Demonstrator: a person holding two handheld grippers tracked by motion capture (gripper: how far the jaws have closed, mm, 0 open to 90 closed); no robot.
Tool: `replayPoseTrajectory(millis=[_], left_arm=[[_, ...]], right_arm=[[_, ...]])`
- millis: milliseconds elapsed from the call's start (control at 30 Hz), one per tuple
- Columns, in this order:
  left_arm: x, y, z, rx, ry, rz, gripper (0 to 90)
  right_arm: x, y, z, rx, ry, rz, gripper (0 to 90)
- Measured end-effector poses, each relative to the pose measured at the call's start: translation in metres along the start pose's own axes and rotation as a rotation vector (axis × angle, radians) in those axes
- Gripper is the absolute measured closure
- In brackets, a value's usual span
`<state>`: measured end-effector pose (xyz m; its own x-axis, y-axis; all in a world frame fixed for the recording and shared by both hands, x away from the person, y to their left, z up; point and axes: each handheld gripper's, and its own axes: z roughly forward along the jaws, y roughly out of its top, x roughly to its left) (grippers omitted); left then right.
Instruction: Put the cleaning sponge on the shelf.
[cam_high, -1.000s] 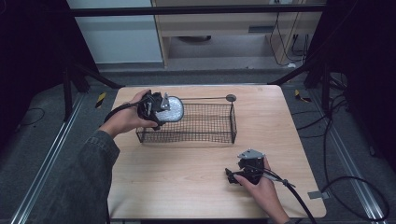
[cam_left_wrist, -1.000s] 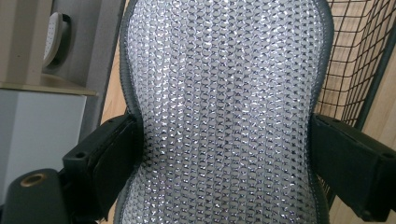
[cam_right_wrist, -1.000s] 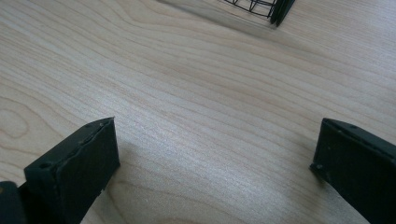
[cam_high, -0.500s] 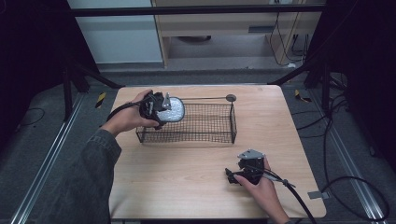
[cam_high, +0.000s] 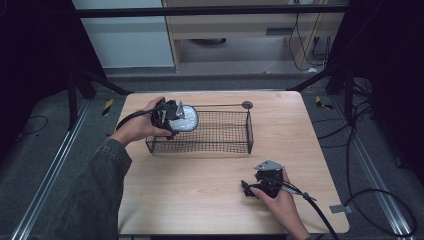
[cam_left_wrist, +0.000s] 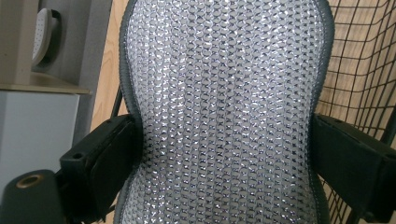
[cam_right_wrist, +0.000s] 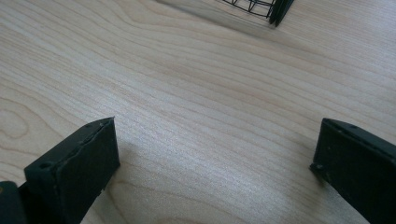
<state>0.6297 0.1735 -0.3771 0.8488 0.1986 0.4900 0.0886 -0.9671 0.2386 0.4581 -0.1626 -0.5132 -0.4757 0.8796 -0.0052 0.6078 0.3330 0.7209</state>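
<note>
My left gripper (cam_high: 175, 120) is shut on a silver mesh pad with a dark edge (cam_high: 187, 120), held over the left end of the black wire basket (cam_high: 220, 145). In the left gripper view the silver pad (cam_left_wrist: 224, 107) stands between my two black jaws, pinched at its narrow waist, with the basket wires (cam_left_wrist: 359, 60) at the right. My right gripper (cam_high: 250, 189) rests low on the wooden table (cam_high: 200, 195) near its front right, with its jaws open. Between the jaws in the right gripper view there is bare wood (cam_right_wrist: 210, 140) and a basket corner (cam_right_wrist: 266, 7) farther off.
A long thin handle with a round end (cam_high: 246, 104) runs along the basket's far side. Cables (cam_high: 370, 200) trail off the table's right side over the grey floor. Dark frame legs and a pale cabinet (cam_high: 120, 35) stand behind the table.
The left gripper with the silver pad has edged slightly to the right over the basket's left end. The right gripper has stayed still.
</note>
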Motion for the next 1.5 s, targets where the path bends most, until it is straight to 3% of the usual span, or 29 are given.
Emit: replayPoseTrajectory(millis=[233,700,1067,1333,1500], left_arm=[[0.001,-0.001,0.004,-0.002,-0.039,-0.026,5.6],[0.003,-0.002,-0.003,-0.023,-0.037,-0.057,5.9],[-0.003,-0.005,-0.026,-0.105,-0.019,-0.152,7.0],[-0.012,-0.003,-0.035,-0.125,-0.025,-0.197,7.0],[-0.018,0.0,-0.037,-0.146,-0.017,-0.248,6.8]], right_arm=[[0.0,0.0,0.0,0.0,0.0,0.001,0.4],[0.0,0.0,0.0,-0.001,0.0,0.003,0.4],[0.0,0.0,0.0,0.0,-0.002,0.001,0.4],[0.0,0.0,0.0,0.0,-0.001,0.0,0.4],[0.0,0.0,0.0,-0.001,0.0,0.004,0.4]])
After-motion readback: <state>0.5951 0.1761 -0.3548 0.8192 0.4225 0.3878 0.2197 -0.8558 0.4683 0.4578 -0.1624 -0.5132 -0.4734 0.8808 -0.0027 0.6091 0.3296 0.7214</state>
